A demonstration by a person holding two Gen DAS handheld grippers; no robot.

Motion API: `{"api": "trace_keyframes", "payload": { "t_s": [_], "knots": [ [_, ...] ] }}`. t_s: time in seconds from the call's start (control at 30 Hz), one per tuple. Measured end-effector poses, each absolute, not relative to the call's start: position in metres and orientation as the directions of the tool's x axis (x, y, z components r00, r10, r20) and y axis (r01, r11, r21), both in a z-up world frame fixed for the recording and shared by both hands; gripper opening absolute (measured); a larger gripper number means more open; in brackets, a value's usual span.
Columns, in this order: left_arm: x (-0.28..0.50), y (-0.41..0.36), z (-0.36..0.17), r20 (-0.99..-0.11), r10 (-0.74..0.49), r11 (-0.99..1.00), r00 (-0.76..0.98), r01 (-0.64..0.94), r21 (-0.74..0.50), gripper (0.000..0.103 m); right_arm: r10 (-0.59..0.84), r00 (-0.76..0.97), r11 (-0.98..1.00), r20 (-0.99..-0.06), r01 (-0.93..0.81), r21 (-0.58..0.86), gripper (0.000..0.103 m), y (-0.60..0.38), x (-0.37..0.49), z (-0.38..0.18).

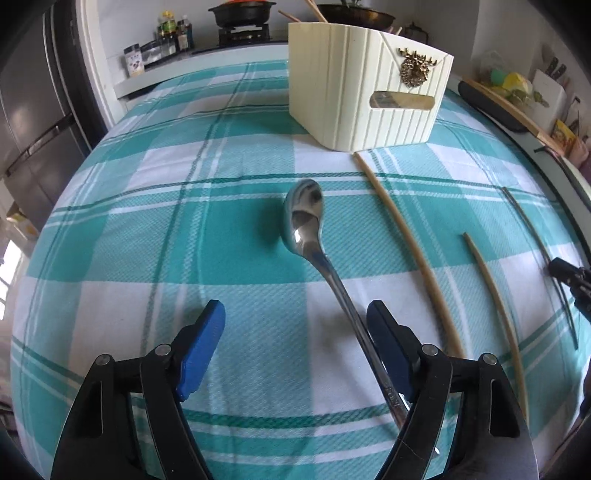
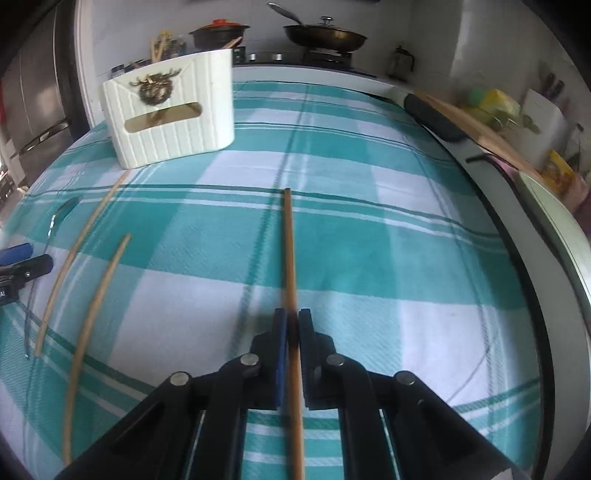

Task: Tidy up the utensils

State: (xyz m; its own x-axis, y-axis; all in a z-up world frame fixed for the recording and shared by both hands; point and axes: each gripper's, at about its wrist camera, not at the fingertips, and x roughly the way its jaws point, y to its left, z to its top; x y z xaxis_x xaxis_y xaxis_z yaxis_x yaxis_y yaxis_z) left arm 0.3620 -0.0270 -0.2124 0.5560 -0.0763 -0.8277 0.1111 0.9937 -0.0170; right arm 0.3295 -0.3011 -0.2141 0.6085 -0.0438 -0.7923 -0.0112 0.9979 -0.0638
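Note:
A steel spoon (image 1: 305,216) lies on the checked tablecloth, bowl facing away, its handle running back beside my left gripper's right finger. My left gripper (image 1: 295,325) is open around the handle. My right gripper (image 2: 291,325) is shut on a wooden chopstick (image 2: 290,251) that points forward over the cloth. Two more wooden chopsticks (image 1: 410,251) (image 1: 495,302) lie right of the spoon; they also show in the right wrist view (image 2: 77,251) (image 2: 98,291). A cream utensil box (image 1: 365,85) (image 2: 173,114) with a handle slot stands at the far side with chopsticks inside.
The table's teal and white cloth (image 1: 184,229) covers the whole surface. Behind it is a counter with a stove, a black pot (image 2: 219,35), a pan (image 2: 325,37) and bottles (image 1: 173,33). A fridge (image 1: 33,110) stands left. A dark tray and cutting board (image 2: 443,114) lie right.

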Motion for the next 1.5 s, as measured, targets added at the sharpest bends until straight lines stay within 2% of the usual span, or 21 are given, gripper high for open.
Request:
{"api": "trace_keyframes", "payload": {
  "t_s": [0.07,0.1,0.13,0.17,0.2,0.27,0.33,0.4,0.57,0.73,0.87,1.17,1.5],
  "knots": [
    [0.361,-0.019,-0.214,-0.834,-0.052,0.995,0.549,0.098,0.003,0.082,-0.031,0.622,0.998,-0.783,-0.021,-0.057,0.008,-0.303,0.328,-0.215],
    [0.362,-0.014,-0.214,-0.834,-0.052,0.995,0.549,0.097,0.001,0.085,-0.02,0.628,0.998,-0.778,-0.029,-0.049,0.016,-0.303,0.327,-0.215],
    [0.363,-0.008,-0.215,-0.836,-0.05,0.996,0.547,0.089,-0.001,0.088,-0.009,0.631,0.999,-0.776,-0.035,-0.04,0.039,-0.301,0.327,-0.215],
    [0.364,-0.004,-0.216,-0.837,-0.046,0.997,0.545,0.083,0.0,0.09,-0.01,0.627,0.999,-0.779,-0.035,-0.041,0.069,-0.301,0.328,-0.216],
    [0.365,0.0,-0.216,-0.84,-0.035,0.997,0.541,0.078,0.008,0.093,-0.024,0.621,0.998,-0.783,-0.027,-0.052,0.077,-0.299,0.328,-0.218],
    [0.369,0.007,-0.216,-0.842,-0.015,0.997,0.539,0.072,0.029,0.095,-0.025,0.618,0.999,-0.786,-0.021,-0.049,0.079,-0.3,0.331,-0.219],
    [0.378,0.015,-0.218,-0.845,-0.003,0.997,0.535,0.069,0.041,0.103,-0.014,0.614,0.999,-0.789,-0.018,-0.032,0.079,-0.303,0.331,-0.22],
    [0.387,0.026,-0.222,-0.853,-0.05,0.997,0.519,0.075,-0.012,0.103,-0.007,0.613,1.0,-0.79,-0.013,-0.018,0.08,-0.305,0.332,-0.221],
    [0.393,0.032,-0.222,-0.866,-0.008,1.0,0.5,-0.006,-0.013,0.103,-0.016,0.613,1.0,-0.79,-0.011,-0.029,0.08,-0.303,0.331,-0.221],
    [0.365,0.021,-0.223,-0.867,0.047,0.991,0.497,-0.131,-0.021,0.103,-0.019,0.614,0.999,-0.789,-0.011,-0.033,0.08,-0.302,0.331,-0.222],
    [0.348,0.007,-0.221,-0.859,0.022,0.999,0.511,-0.045,-0.001,0.103,-0.018,0.614,0.999,-0.789,-0.011,-0.031,0.08,-0.303,0.331,-0.222],
    [0.354,0.062,-0.22,-0.89,-0.007,1.0,0.457,0.012,-0.002,0.103,-0.017,0.614,0.999,-0.789,-0.011,-0.03,0.08,-0.303,0.331,-0.222],
    [0.396,0.038,-0.222,-0.821,-0.111,0.983,0.56,0.184,-0.007,0.103,-0.017,0.614,0.999,-0.789,-0.012,-0.031,0.08,-0.303,0.331,-0.222]
  ]
}}
